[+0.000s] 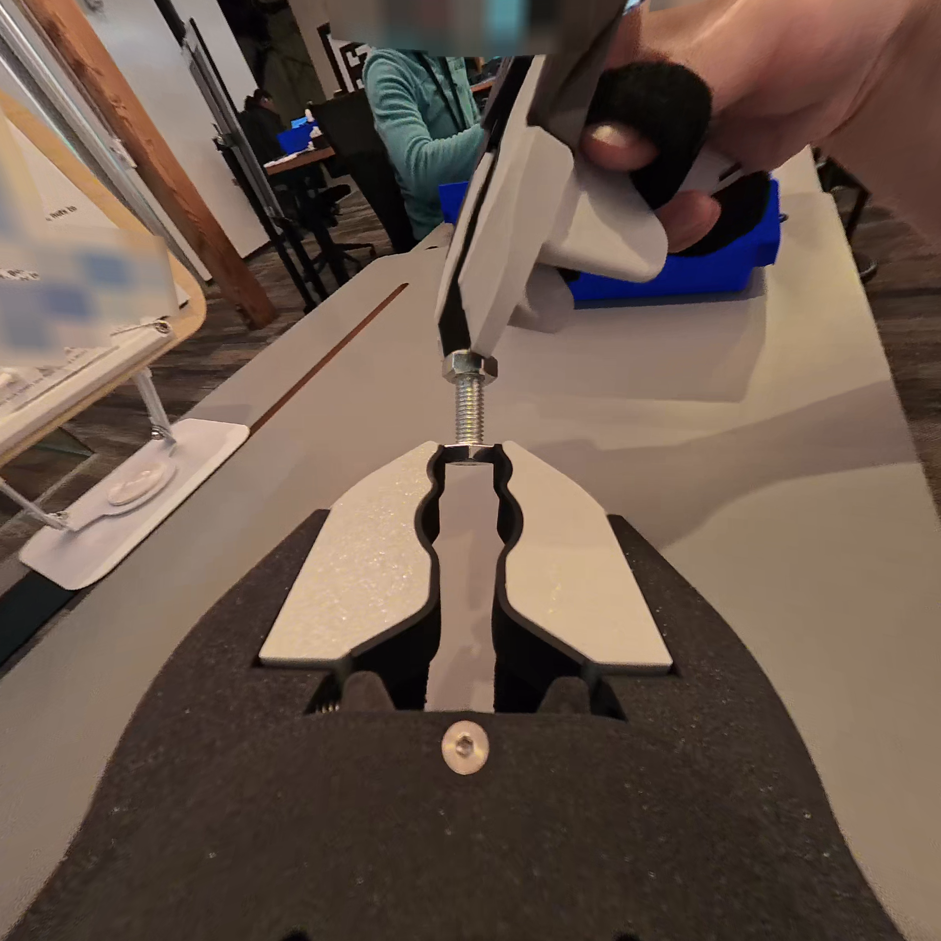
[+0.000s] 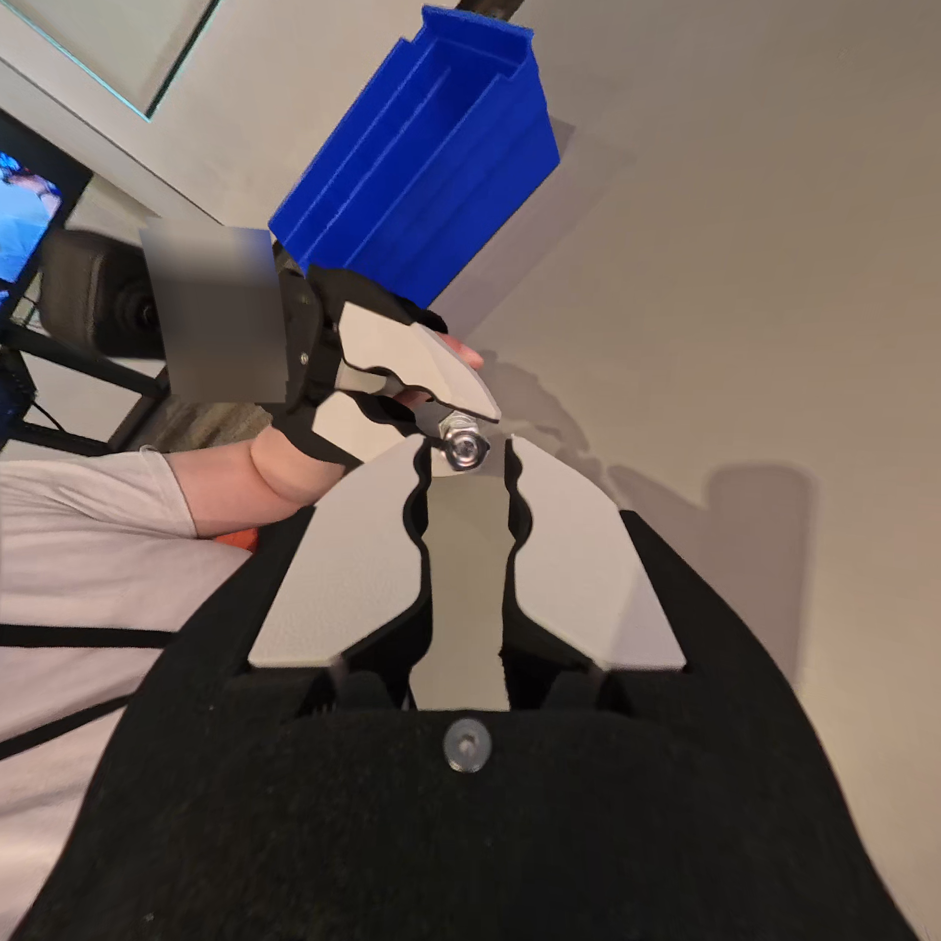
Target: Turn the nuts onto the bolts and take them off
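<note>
Left gripper [image 1: 467,450] pinches the hex head of a bolt [image 1: 465,415], fingertips pressed against its flats, threaded shank standing straight up toward 12 o'clock in the left wrist view. A nut [image 1: 469,367] sits at the top end of the shank, threads bare between it and the head. Right gripper [image 1: 466,351] comes down from 1 o'clock in that view, its tips right at the nut; from here they look closed about it. The right wrist view says otherwise: right gripper [image 2: 466,443] has its fingers set apart, a clear gap on either side of the nut [image 2: 464,451], which lies end-on between the tips with the bolt end showing in its middle. So the grip is loose at best, fingers flanking the nut and not clamped on it. Left gripper [image 2: 458,415] enters that view from 9 o'clock, held by a hand [image 2: 285,473] in a black strap, pale sleeve behind. The right-side hand [image 1: 764,102] shows at 1 o'clock in the left wrist view, also strapped in black. A blue bin [image 2: 433,168] sits on the grey worktop [image 2: 738,254] at 12 o'clock beyond the bolt in the right wrist view; in the left wrist view the same bin [image 1: 713,270] lies at 2 o'clock behind the right gripper. Bolt and nut are held clear above the worktop, nothing touching it. A seated person in a teal top [image 1: 422,142] works at another table in the background.
</note>
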`<state>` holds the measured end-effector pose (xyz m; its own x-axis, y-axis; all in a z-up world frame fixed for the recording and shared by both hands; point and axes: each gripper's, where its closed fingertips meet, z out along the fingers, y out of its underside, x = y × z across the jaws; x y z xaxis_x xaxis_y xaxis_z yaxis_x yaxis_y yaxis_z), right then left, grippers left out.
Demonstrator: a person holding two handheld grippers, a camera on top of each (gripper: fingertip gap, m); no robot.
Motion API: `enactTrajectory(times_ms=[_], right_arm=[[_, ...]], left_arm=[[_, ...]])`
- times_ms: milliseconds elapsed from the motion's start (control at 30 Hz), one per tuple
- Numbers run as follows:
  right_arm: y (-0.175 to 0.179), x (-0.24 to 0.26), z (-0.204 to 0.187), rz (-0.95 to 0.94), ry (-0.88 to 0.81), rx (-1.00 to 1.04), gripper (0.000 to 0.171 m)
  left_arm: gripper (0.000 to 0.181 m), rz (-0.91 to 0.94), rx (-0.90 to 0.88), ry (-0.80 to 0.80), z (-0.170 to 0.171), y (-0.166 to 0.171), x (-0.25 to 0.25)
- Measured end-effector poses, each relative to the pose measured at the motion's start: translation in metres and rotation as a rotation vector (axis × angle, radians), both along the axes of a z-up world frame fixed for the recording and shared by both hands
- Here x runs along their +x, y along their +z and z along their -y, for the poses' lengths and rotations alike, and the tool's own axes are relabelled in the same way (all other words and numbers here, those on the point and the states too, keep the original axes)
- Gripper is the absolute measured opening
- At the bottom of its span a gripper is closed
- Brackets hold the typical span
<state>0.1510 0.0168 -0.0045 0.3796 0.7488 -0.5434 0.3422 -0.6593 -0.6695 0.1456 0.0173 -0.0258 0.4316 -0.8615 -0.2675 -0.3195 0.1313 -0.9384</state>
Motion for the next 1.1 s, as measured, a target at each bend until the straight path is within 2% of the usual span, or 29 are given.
enactTrajectory(times_ms=[167,267,400,500,667,767,800,867,967,1100], right_arm=[[0.002,0.000,-0.008,-0.021,-0.066,-0.064,0.030],[0.002,-0.005,-0.003,-0.042,-0.034,-0.110,0.019],[-0.002,-0.005,-0.003,0.018,-0.015,-0.067,0.017],[-0.001,-0.005,0.001,0.078,0.095,0.073,0.017],[0.005,-0.002,0.027,0.117,0.468,0.561,0.017],[0.008,-0.003,0.025,0.111,0.444,0.665,0.018],[0.009,-0.003,0.020,0.105,0.394,0.661,0.019],[0.011,-0.002,0.011,0.083,0.272,0.572,0.040],[0.010,0.000,0.004,0.027,0.103,0.317,0.048],[0.007,-0.001,0.006,-0.058,-0.020,-0.004,0.041]], left_arm=[[0.018,-0.033,0.126,0.073,-0.004,0.005,-0.002],[0.018,-0.035,0.135,0.077,-0.004,0.005,0.000],[0.018,-0.057,0.149,0.087,-0.005,0.002,0.001],[0.018,-0.036,0.095,0.044,-0.001,0.001,0.002],[0.018,0.079,-0.155,-0.212,0.029,0.005,0.010],[0.018,0.084,-0.134,-0.198,0.027,0.006,0.009],[0.018,0.075,-0.116,-0.180,0.025,0.006,0.008],[0.018,0.067,-0.073,-0.133,0.019,0.006,0.006],[0.018,0.045,-0.002,-0.061,0.010,0.007,0.003],[0.018,0.011,0.095,0.013,0.003,0.009,0.000]])
